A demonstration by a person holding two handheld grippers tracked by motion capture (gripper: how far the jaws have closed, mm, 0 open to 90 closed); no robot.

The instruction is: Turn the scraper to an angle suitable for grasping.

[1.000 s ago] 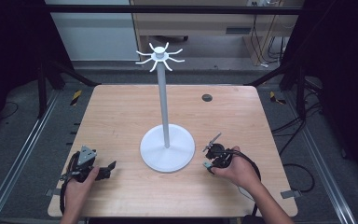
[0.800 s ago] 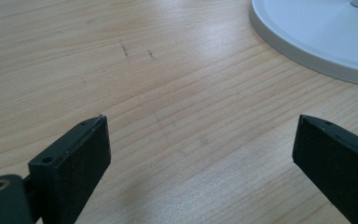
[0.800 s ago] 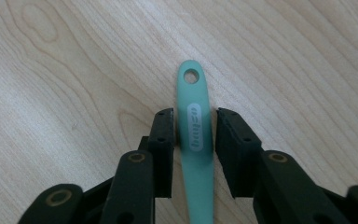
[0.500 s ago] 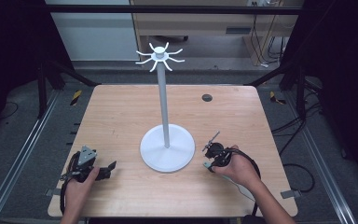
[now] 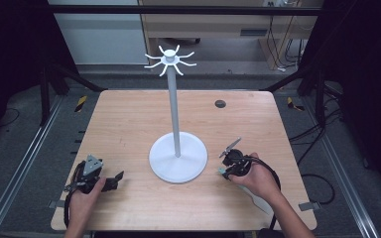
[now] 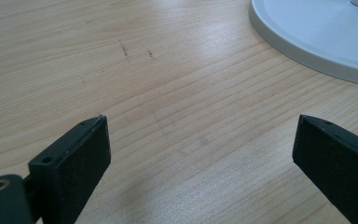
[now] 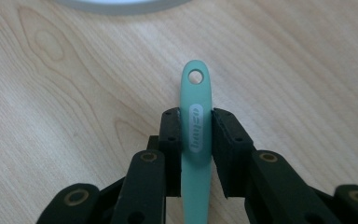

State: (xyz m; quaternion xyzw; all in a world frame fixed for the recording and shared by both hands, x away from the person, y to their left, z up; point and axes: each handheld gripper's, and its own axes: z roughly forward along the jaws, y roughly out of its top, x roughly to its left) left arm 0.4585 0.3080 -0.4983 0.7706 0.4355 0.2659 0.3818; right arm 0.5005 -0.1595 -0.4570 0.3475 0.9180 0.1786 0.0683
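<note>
Jaws of the right gripper (image 5: 229, 159) sit closed on a slim utensil handle (image 5: 222, 172), while the left gripper (image 5: 113, 179) has its jaws spread wide over bare wood. From the high view, both grippers rest low at the near edge of the bench (image 5: 129, 114), left one near the left corner, right one near the right side. Between them stands a white stand (image 5: 177, 153): a round flat base, a thin straight pole and a crown of short curved hooks at the top. Its base lies between the two grippers, just left of the right one. A small dark round grommet (image 5: 220, 103) sits in the bench top at the far right.

In the left gripper view, the two black, blocky jaws stand far apart above pale, fine-grained wood with a few faint scratches; the smooth white rim of the stand's base (image 6: 317, 37) curves across the far right corner.

In the right gripper view, the black jaws clamp a mint-green handle (image 7: 196, 126) from both sides. It is smooth and narrow, with a rounded tip, a small hanging hole and a pale oval label. Beyond the tip, the base's edge (image 7: 116, 5) shows at the top.
</note>
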